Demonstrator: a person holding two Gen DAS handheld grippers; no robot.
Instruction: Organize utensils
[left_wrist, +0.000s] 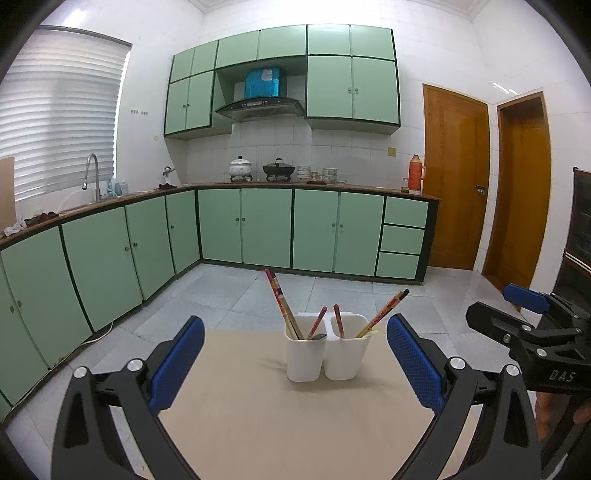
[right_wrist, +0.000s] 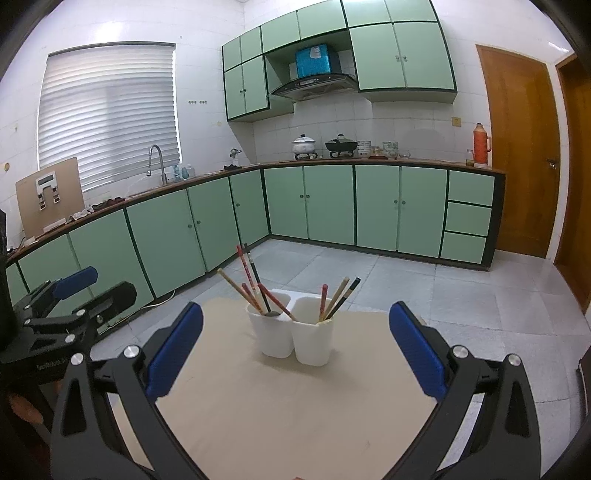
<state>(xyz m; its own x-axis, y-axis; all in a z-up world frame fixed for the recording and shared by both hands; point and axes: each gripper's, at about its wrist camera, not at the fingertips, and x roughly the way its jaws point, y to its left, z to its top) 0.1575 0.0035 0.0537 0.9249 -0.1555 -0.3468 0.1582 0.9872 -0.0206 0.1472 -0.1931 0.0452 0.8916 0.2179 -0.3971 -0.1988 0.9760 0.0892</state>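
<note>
Two white utensil cups stand side by side on a beige table (left_wrist: 258, 424). The left cup (left_wrist: 306, 356) holds chopsticks (left_wrist: 282, 302) and a spoon. The right cup (left_wrist: 347, 350) holds more chopsticks (left_wrist: 384, 312). In the right wrist view the left cup (right_wrist: 273, 334) and the right cup (right_wrist: 313, 341) show the same. My left gripper (left_wrist: 295, 363) is open and empty, short of the cups. My right gripper (right_wrist: 295, 347) is open and empty too, and also shows at the right of the left wrist view (left_wrist: 524, 299).
Green floor cabinets (left_wrist: 266, 229) and a counter with pots run along the far wall. A tiled floor (left_wrist: 424, 306) lies beyond the table's far edge. Wooden doors (left_wrist: 456, 177) stand at the right.
</note>
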